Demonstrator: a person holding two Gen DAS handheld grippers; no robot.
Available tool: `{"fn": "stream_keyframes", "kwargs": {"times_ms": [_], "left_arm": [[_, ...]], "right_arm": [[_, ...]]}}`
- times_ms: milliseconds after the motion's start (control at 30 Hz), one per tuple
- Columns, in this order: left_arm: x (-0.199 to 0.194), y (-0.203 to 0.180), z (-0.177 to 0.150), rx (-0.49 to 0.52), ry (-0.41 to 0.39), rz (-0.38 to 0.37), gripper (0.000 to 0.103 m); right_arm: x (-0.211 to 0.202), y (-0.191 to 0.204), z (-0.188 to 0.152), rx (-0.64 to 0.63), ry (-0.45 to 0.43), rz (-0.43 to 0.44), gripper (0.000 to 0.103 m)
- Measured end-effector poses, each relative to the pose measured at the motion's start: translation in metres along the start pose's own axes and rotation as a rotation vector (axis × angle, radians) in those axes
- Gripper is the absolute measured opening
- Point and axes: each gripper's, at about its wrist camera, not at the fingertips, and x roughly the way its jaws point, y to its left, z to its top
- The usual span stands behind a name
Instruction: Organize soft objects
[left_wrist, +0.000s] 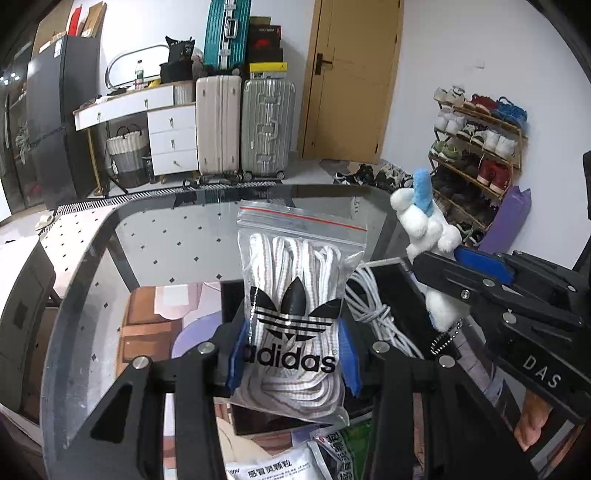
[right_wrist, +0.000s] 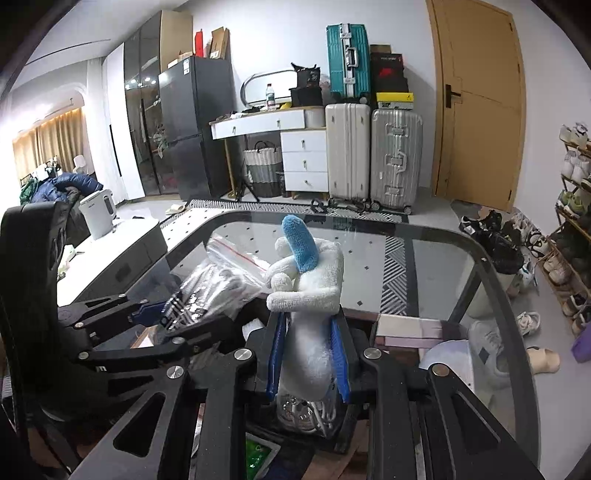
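My left gripper (left_wrist: 293, 354) is shut on a clear zip bag of white shoelaces (left_wrist: 299, 280) with a black adidas logo, held upright above a glass table (left_wrist: 166, 236). The bag also shows in the right wrist view (right_wrist: 218, 280), with the left gripper (right_wrist: 155, 314) at its left. My right gripper (right_wrist: 308, 354) is shut on a white plush toy with a blue horn (right_wrist: 310, 280), held upright. In the left wrist view the plush toy (left_wrist: 424, 221) sticks up from the right gripper (left_wrist: 436, 266) at the right.
A black box (left_wrist: 391, 295) with a coil of white cable (left_wrist: 373, 314) sits under the grippers. Printed packets (left_wrist: 273, 465) lie at the near edge. Suitcases (right_wrist: 373, 155), a white desk, a door and a shoe rack (left_wrist: 476, 147) stand beyond the table.
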Motion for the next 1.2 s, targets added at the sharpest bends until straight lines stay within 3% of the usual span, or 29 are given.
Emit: {"fn": "stream_keyframes", "kwargs": {"times_ms": [267,533,800,1200], "left_arm": [[0.008,0.0,-0.002,-0.023,0.028,-0.021,0.041],[0.025,-0.002,-0.01,-0.029,0.081,-0.02,0.041],[0.026,-0.007,-0.015,0.002,0.098,0.002,0.041],[0.017,-0.016,-0.022,0.063,0.135,-0.011,0.043]], "right_arm": [[0.029,-0.002,-0.016,0.023,0.082,0.048,0.023],[0.046,-0.01,-0.028,0.049,0.161,0.04,0.023],[0.053,-0.019,-0.038,0.108,0.231,0.101,0.023],[0.038,-0.012,-0.049,0.06,0.264,0.128,0.025]]}}
